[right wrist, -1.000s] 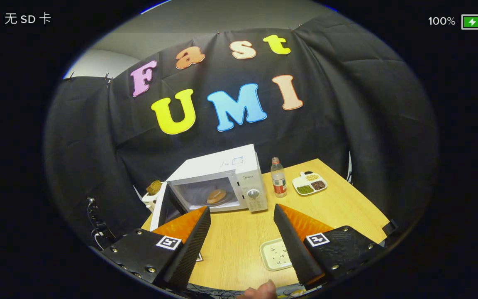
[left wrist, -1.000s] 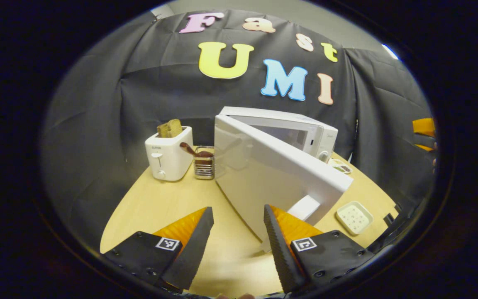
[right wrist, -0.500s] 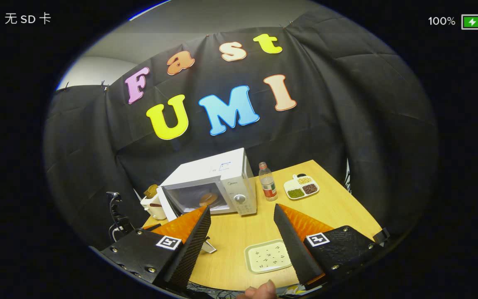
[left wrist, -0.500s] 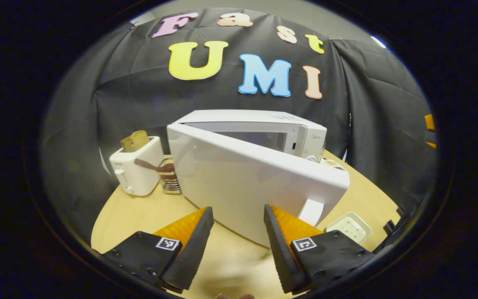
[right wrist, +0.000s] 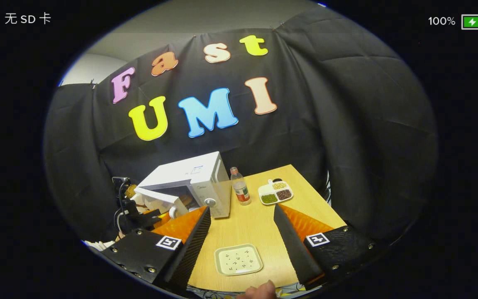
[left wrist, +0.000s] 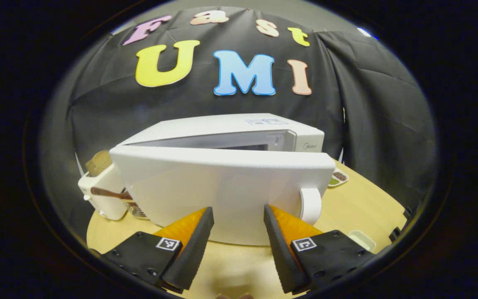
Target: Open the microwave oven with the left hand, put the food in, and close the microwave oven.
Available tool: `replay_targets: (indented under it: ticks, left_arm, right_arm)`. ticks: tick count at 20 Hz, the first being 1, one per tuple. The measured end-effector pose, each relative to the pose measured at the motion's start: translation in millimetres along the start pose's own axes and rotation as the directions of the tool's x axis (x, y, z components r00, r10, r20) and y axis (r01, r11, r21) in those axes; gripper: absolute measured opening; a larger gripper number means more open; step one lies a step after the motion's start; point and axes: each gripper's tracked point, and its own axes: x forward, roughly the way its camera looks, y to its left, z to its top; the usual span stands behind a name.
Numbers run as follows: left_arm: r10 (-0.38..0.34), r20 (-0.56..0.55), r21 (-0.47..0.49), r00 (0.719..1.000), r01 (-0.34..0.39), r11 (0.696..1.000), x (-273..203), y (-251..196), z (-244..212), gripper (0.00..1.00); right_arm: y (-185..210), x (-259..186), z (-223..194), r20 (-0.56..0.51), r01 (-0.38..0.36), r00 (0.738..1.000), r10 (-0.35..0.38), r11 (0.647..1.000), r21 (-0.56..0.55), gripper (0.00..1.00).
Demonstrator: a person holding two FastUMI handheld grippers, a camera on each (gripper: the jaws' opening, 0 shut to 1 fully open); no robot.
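Observation:
The white microwave stands in the middle of the left gripper view, its door partly open and its outer face turned to me. The door handle is at its right end. My left gripper is open, fingertips close against the lower door face; contact cannot be told. In the right gripper view the microwave sits farther off at the left, its door ajar and hiding most of the inside. My right gripper is open, holds nothing and hangs over the table's near part.
A white toaster with bread and a utensil rack stand left of the microwave. A bottle, a compartment dish and a small speckled tray are on the wooden table. A fingertip shows at the bottom edge.
The microwave door has swung from wide open to nearly shut, with my left gripper following behind its outer face. My right gripper has drawn back from the microwave.

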Motion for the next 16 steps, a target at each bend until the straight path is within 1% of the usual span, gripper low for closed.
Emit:
replay_targets:
  ticks: [1, 3, 6, 7, 8, 9, 10, 13, 14, 15, 16]
  left_arm:
    - [0.000, 0.003, 0.010, 1.000, 0.000, 1.000, 9.9, -1.3, 5.9, 0.88]
    - [0.005, 0.019, 0.011, 1.000, -0.005, 1.000, 25.5, -1.4, 17.0, 0.83]
    - [0.022, 0.036, -0.010, 0.999, -0.021, 1.000, 49.4, -0.6, 35.5, 0.85]
    - [0.037, 0.014, -0.026, 0.999, -0.037, 0.999, 48.3, 0.4, 31.0, 0.83]
    - [0.025, 0.039, -0.029, 0.999, -0.024, 0.999, 48.9, -1.4, 34.1, 0.81]
    - [0.022, 0.041, -0.038, 0.999, -0.021, 0.999, 49.0, -1.1, 32.8, 0.82]
    - [0.027, 0.034, -0.052, 0.999, -0.025, 0.998, 49.3, -1.1, 31.5, 0.81]
    - [0.038, 0.036, -0.057, 0.999, -0.036, 0.998, 51.9, -0.7, 32.7, 0.80]
    - [0.020, 0.052, -0.048, 0.998, -0.018, 0.999, 56.6, -2.6, 37.1, 0.80]
    - [-0.005, 0.008, -0.049, 1.000, 0.006, 0.999, 65.6, -6.9, 30.3, 0.80]
    - [-0.019, -0.067, -0.077, 0.998, 0.014, 0.997, 61.5, -14.6, 15.9, 0.79]
  right_arm:
    - [-3.2, 1.0, -2.0, -0.003, 0.007, 1.000, -0.007, 1.000, 0.007, 0.94]
    - [-10.5, 0.9, -5.6, -0.014, 0.023, 1.000, -0.023, 1.000, 0.007, 0.94]
    - [-17.8, 1.6, -4.9, -0.012, 0.038, 0.999, -0.038, 0.999, -0.011, 0.94]
    - [-18.4, 2.0, -4.5, -0.013, 0.038, 0.999, -0.038, 0.999, -0.013, 0.94]
    - [-18.5, 3.0, -3.7, -0.013, 0.038, 0.999, -0.038, 0.999, -0.012, 0.94]
    - [-17.8, 3.7, -2.4, -0.011, 0.034, 0.999, -0.034, 0.999, -0.008, 0.94]
    - [-14.9, 4.7, -1.2, -0.014, 0.024, 1.000, -0.024, 1.000, -0.006, 0.94]
    - [-13.3, 4.2, 1.9, -0.003, 0.012, 1.000, -0.012, 1.000, -0.024, 0.94]
    - [-10.7, 3.6, 1.9, -0.004, 0.005, 1.000, -0.005, 1.000, -0.025, 0.94]
    - [-7.2, 2.9, 1.7, -0.007, -0.004, 1.000, 0.004, 1.000, -0.027, 0.94]
    - [-5.2, 1.3, 3.7, -0.005, -0.008, 1.000, 0.008, 1.000, -0.028, 0.94]
